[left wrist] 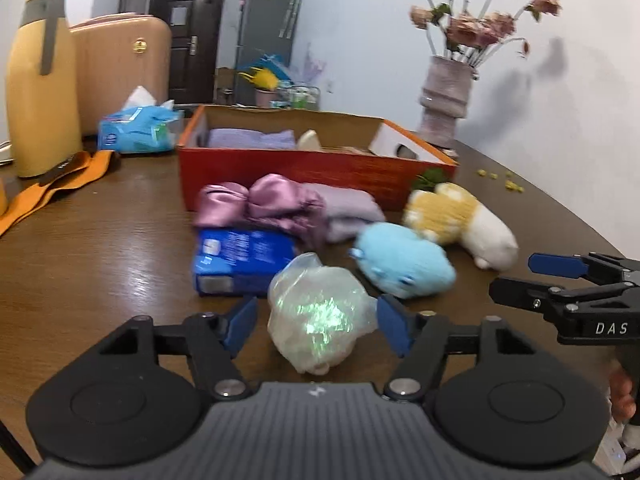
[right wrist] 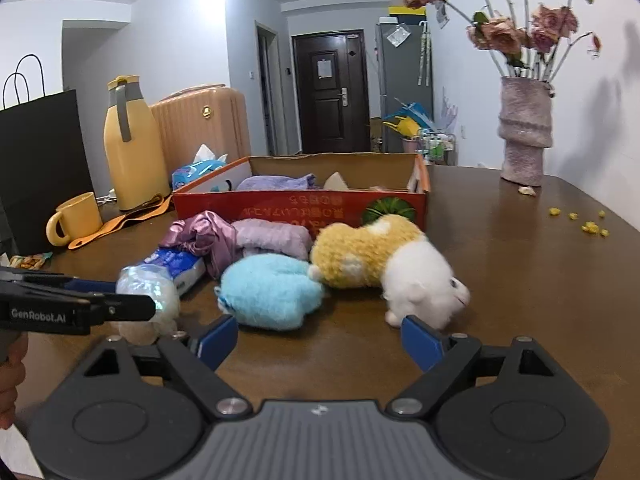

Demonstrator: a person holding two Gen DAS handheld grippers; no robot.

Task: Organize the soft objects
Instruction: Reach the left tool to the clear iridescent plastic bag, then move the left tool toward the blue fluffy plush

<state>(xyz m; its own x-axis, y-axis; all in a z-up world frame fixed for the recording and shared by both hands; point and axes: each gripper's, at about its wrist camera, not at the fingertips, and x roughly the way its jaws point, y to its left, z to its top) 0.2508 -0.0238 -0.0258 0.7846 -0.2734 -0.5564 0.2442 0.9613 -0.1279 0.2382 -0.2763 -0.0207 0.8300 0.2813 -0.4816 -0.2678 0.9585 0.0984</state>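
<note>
Reaching stage of the sorting, by the look of it — left gripper (left wrist: pixel 318 326) spread, blue pads either side of the clear plastic bundle (left wrist: pixel 320 312) near the table's (left wrist: pixel 120 240) front edge, seemingly not yet pressing; right gripper (right wrist: pixel 320 340) spread and empty, just short of the white-and-yellow plush (right wrist: pixel 384 264); blue plush (right wrist: pixel 272 290) lying between the two targets. Next, probably: pinch, lift, carry over the red box's (right wrist: pixel 280 206) near wall. In the way — satin pouch (left wrist: pixel 260 204), lilac cloth (left wrist: pixel 348 212), blue tissue pack (left wrist: pixel 240 260) crowding the box front; vase (right wrist: pixel 524 136) at the far right edge.
</note>
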